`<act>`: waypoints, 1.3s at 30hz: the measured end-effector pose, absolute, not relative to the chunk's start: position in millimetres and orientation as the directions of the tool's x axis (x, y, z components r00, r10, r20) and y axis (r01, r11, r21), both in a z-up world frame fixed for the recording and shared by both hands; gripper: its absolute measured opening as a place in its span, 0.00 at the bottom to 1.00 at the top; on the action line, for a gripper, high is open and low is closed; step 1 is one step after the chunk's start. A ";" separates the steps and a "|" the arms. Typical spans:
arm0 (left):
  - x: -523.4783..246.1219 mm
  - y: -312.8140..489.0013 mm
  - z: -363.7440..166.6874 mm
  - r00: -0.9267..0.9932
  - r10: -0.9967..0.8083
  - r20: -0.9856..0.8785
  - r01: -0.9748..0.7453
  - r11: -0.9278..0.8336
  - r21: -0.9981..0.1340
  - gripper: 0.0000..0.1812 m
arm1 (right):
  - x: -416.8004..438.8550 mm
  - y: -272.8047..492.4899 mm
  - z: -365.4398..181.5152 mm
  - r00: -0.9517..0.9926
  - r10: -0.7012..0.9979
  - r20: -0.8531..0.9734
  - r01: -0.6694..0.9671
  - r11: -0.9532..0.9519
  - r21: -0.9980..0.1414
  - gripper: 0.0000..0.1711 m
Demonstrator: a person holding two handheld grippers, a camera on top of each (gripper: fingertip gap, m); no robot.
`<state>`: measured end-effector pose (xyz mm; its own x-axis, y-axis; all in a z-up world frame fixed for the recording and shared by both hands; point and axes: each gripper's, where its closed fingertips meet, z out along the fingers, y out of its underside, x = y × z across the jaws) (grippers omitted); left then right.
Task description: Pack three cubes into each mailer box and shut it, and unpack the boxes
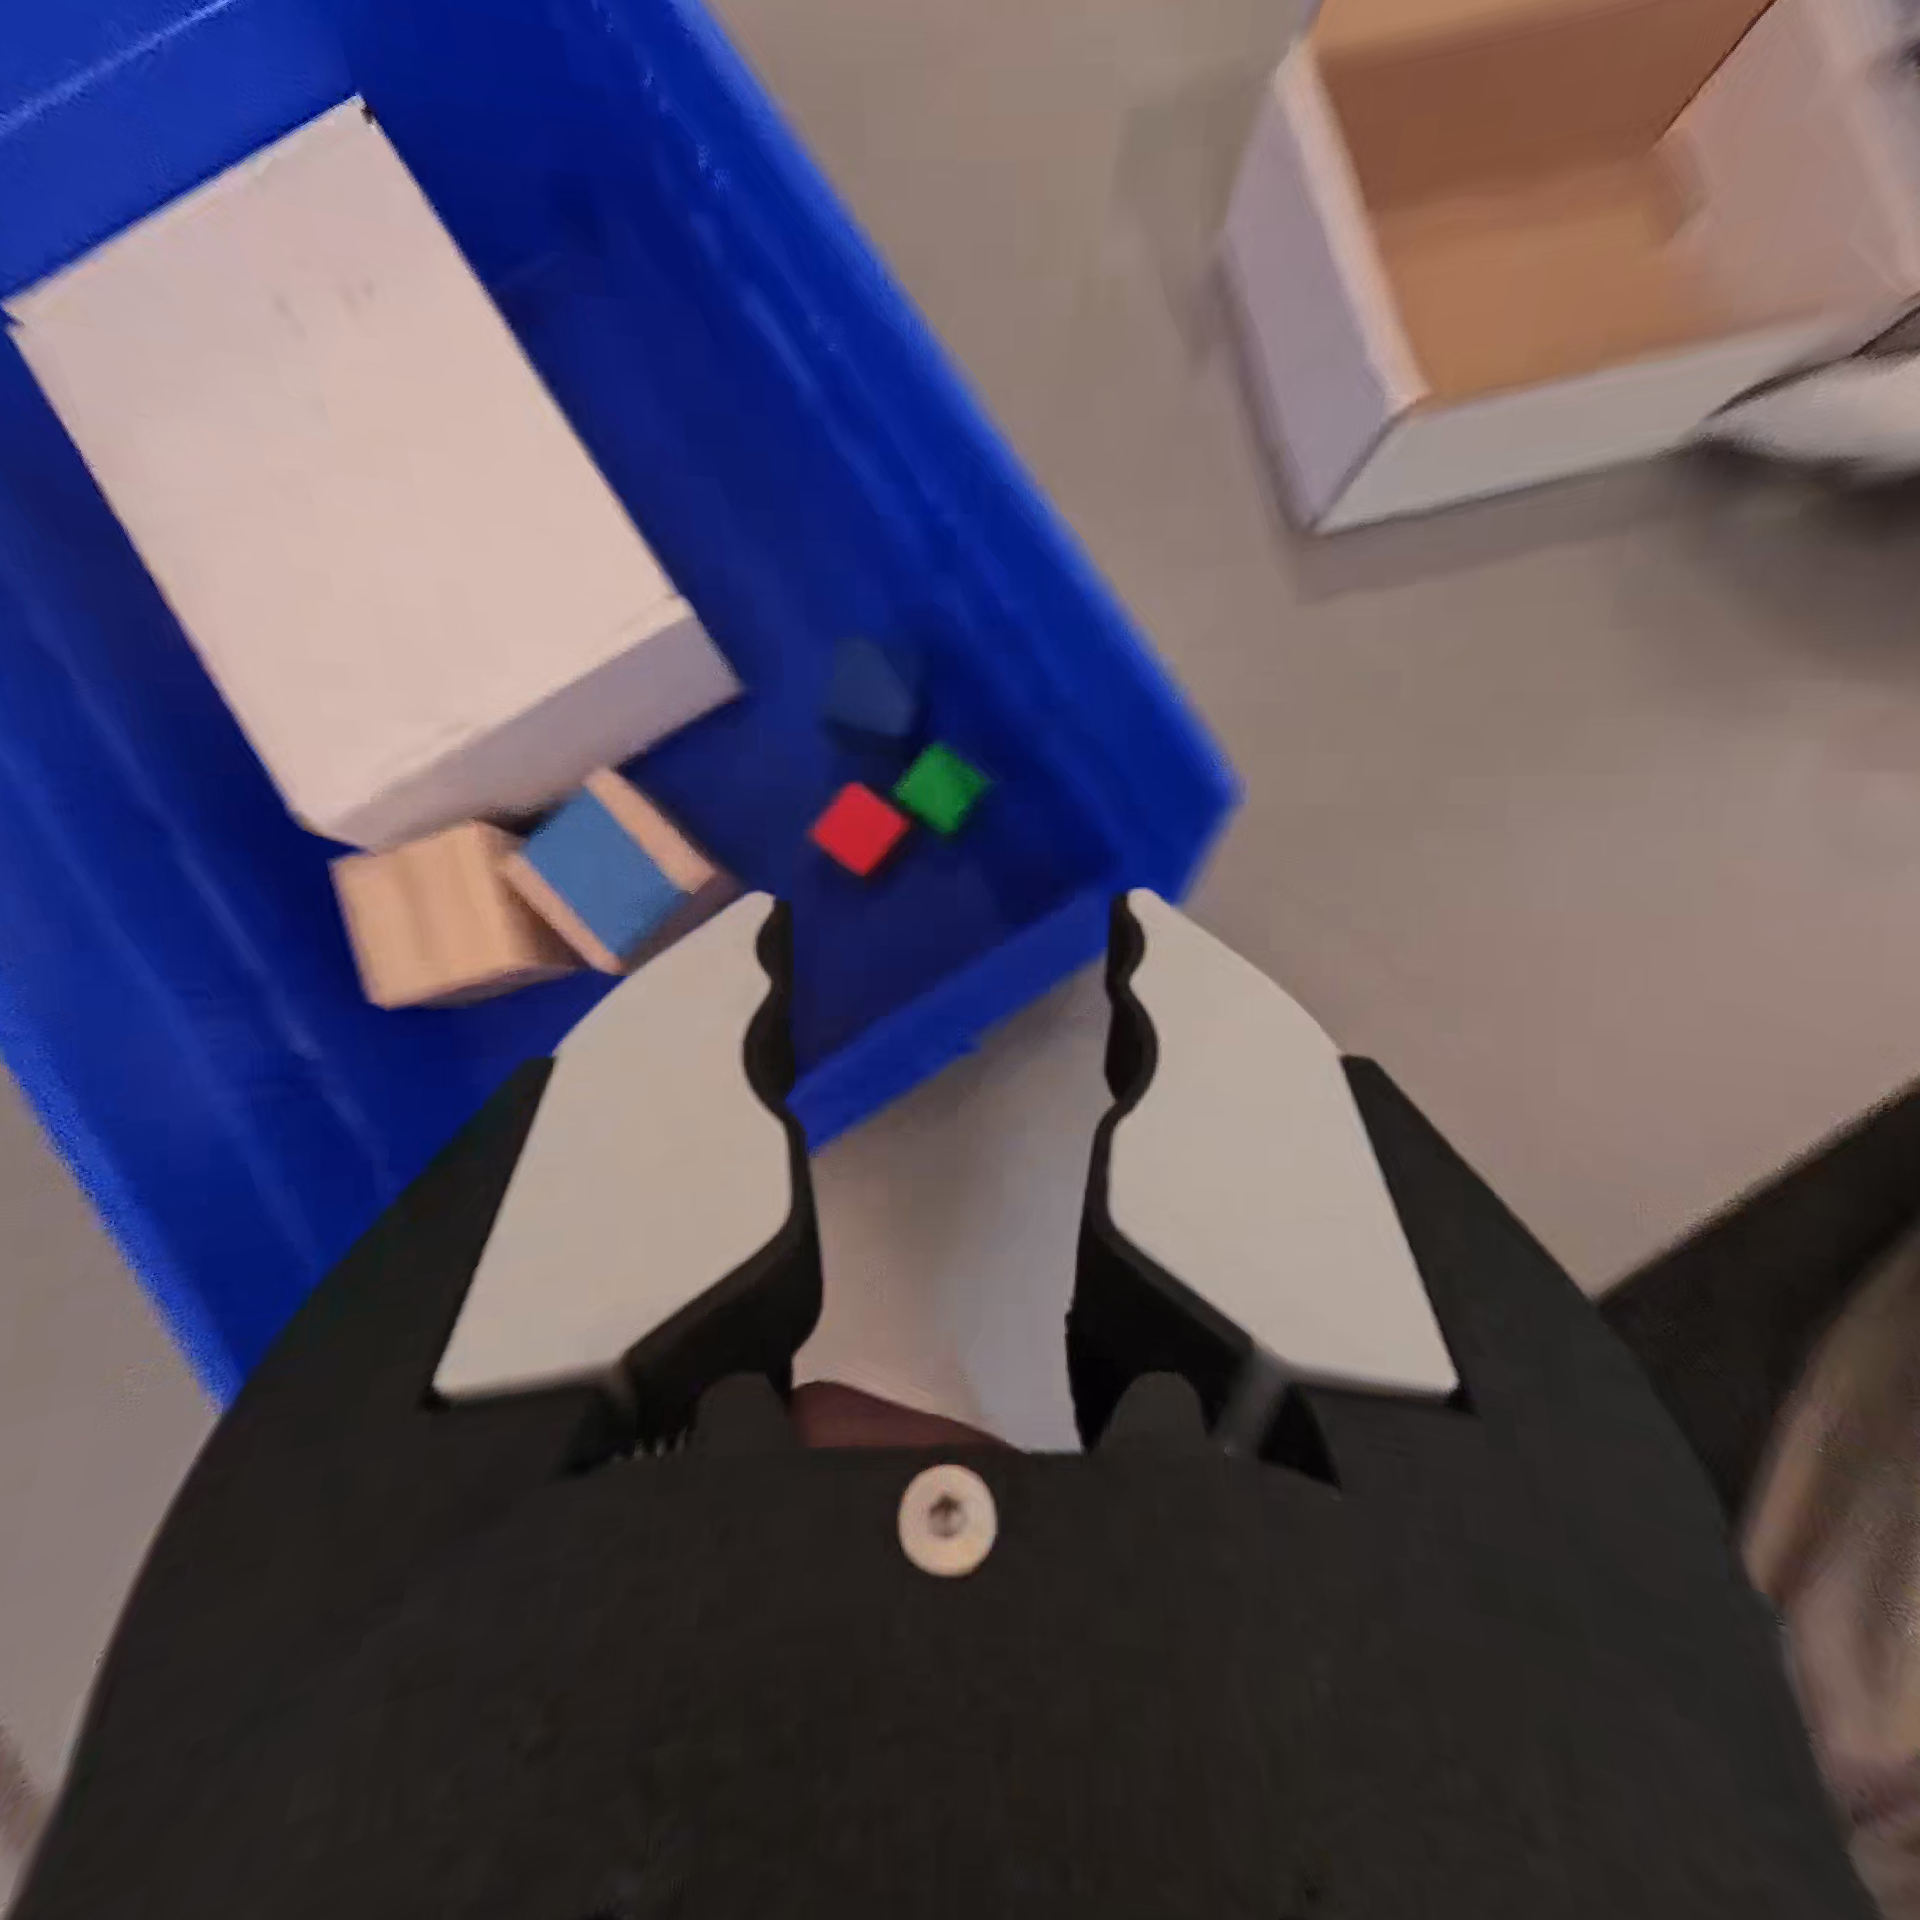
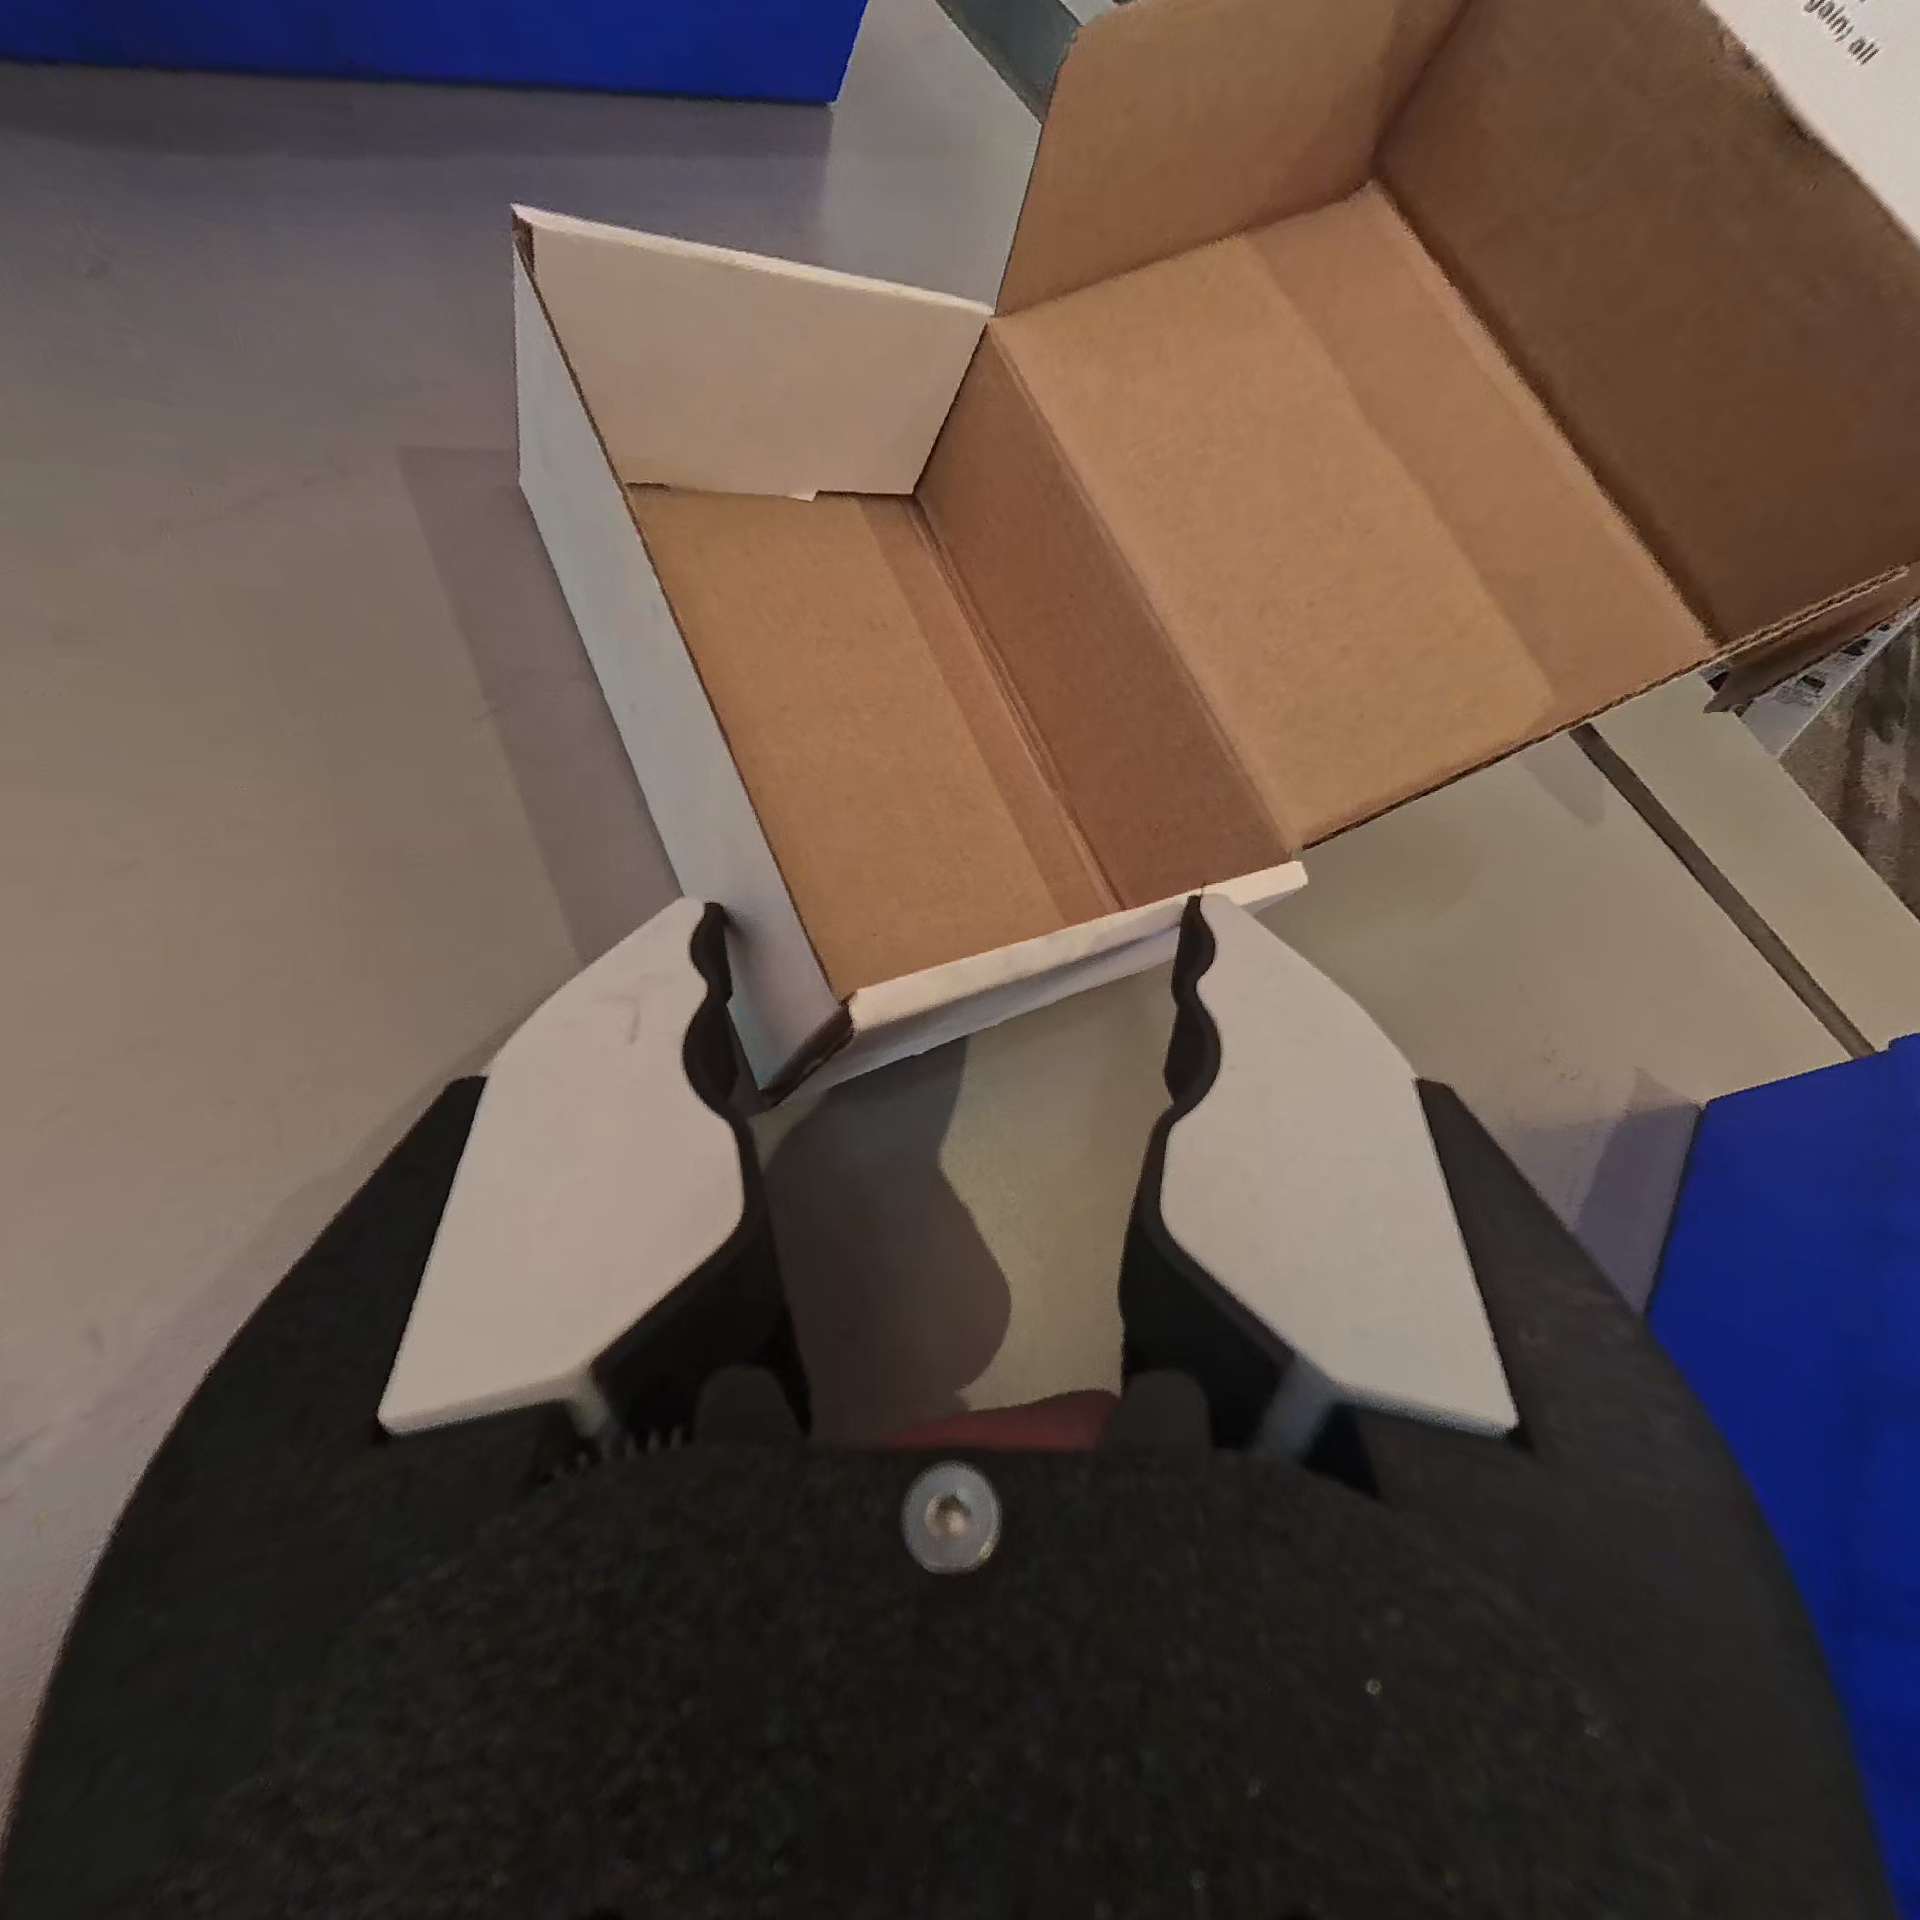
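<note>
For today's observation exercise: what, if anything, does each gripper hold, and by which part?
Nothing is held. The left gripper and right gripper are both open and empty.

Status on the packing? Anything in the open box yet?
Done: one mailer box sits shut in the blue bin.
In hand: nothing. The left gripper is open over the bin near the red cube, green cube and dark blue cube. The right gripper is open at the open box, which is empty.
Left: load three cubes, shut it.
</note>
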<state>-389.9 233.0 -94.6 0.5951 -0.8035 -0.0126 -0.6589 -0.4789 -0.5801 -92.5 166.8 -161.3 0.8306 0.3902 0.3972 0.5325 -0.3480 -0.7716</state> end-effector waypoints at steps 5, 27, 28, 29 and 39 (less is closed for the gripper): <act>-389.3 264.0 -135.8 0.198 -0.953 -0.230 -0.934 -0.112 -0.339 0.31 | -92.6 166.9 -161.2 0.829 0.392 0.399 0.534 -0.347 -0.771 0.48; -350.7 285.0 -83.8 0.183 -0.949 -0.257 -0.879 -0.041 -0.476 0.11 | -92.0 170.1 -160.8 0.837 0.395 0.379 0.519 -0.356 -0.777 0.48; -336.2 284.0 -65.8 0.229 -0.944 -0.239 -0.846 -0.072 -0.528 0.11 | -91.9 170.2 -160.8 0.837 0.395 0.378 0.519 -0.356 -0.777 0.48; -317.6 280.4 -51.0 0.271 -0.942 -0.199 -0.809 -0.111 -0.577 0.11 | -91.9 170.2 -160.8 0.837 0.396 0.377 0.518 -0.356 -0.777 0.48; -112.5 211.7 -125.1 0.265 -0.956 0.121 -0.860 -0.292 -0.418 0.11 | -92.1 170.2 -161.0 0.831 0.399 0.387 0.528 -0.347 -0.775 0.48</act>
